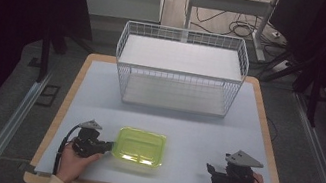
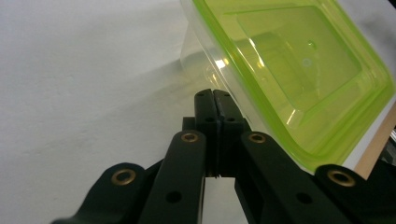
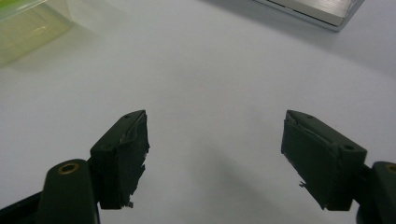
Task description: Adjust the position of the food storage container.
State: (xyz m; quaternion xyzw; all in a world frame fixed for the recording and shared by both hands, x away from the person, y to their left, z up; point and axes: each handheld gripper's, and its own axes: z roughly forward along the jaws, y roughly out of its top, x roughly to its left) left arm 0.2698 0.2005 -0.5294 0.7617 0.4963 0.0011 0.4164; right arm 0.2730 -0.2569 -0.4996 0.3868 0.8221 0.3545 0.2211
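In the left gripper view the green container (image 2: pixel 299 70) runs off the top and right edges, and the left gripper (image 2: pixel 214 95) has its jaws pressed together right at the rim; whether they pinch it is hard to tell. In the right gripper view the container (image 3: pixel 28 28) is a cut-off corner, and the wire basket (image 3: pixel 322 10) is a clipped sliver.

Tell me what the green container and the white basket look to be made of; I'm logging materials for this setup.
Green container: looks like translucent plastic with a glossy finish; the table shows through its walls and light glints on it in the left gripper view. White basket: appears to be coated metal wire, given its thin open grid; the coating type can't be told.
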